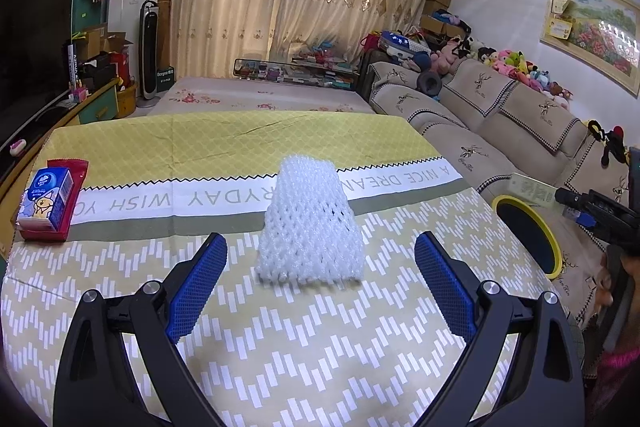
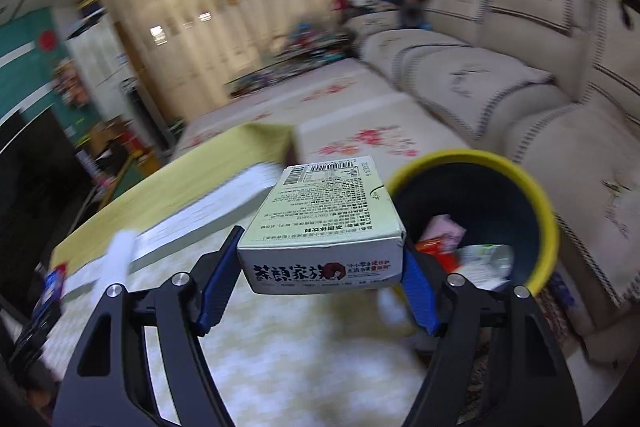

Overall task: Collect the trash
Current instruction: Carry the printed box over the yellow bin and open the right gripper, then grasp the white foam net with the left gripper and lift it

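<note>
A pale green printed cardboard box [image 2: 326, 227] is clamped by its sides between the right gripper [image 2: 320, 267] fingers, held above the yellow-rimmed dark bin [image 2: 548, 227] for dropping. The left gripper [image 1: 320, 259] fingers are spread, empty, before the white foam net sleeve [image 1: 310, 223] on the worktop [image 1: 280, 347].

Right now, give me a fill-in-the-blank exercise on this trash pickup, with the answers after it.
1. The right gripper is shut on a printed ____.
2. The bin beside the table has a ____ rim.
3. The white foam net lies on the table ahead of the ____ gripper, whose jaws stand open.
4. The tissue pack rests on a ____ wrapper.

Missing words: box; yellow; left; red
</note>
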Motion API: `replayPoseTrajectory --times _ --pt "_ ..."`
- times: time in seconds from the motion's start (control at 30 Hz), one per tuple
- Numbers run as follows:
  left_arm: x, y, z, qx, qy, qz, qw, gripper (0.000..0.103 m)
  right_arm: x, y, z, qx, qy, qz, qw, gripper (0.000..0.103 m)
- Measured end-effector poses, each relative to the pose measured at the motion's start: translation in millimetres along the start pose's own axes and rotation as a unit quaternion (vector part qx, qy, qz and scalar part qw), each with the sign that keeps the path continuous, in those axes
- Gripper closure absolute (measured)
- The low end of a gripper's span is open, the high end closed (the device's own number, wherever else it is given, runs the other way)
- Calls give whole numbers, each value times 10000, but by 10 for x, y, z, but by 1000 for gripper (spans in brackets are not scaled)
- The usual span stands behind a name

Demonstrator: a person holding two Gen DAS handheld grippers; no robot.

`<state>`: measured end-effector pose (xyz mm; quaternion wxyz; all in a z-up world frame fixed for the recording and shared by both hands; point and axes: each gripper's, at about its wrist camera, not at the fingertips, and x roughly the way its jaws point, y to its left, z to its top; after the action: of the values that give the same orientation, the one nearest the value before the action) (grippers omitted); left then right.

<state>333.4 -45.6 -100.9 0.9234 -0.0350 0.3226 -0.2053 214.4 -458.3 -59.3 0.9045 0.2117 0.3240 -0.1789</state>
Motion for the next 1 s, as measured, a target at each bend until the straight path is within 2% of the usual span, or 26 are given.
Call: replayPoseTrajectory --times 0.17,0.3,0.37,0.43,0.7,1.0 --pt "44 -23 -13 20 91 -37 9999 10 222 -501 79 374 -70 -677 9970 34" --pt "127 -81 -24 67 272 -133 9995 10 451 -725 68 463 124 -943 9944 33" --pt "162 -115 -31 102 362 -120 9992 10 467 -822 50 588 126 -1038 9928 27" --pt "182 -145 -29 154 414 -88 9990 10 442 -841 53 617 38 -1025 9928 23" --pt "503 -236 149 202 887 -87 9958 10 309 -821 71 540 -20 -784 9955 20" --pt "1164 -270 324 393 1379 330 9891 10 366 -798 16 507 180 -503 9973 20"
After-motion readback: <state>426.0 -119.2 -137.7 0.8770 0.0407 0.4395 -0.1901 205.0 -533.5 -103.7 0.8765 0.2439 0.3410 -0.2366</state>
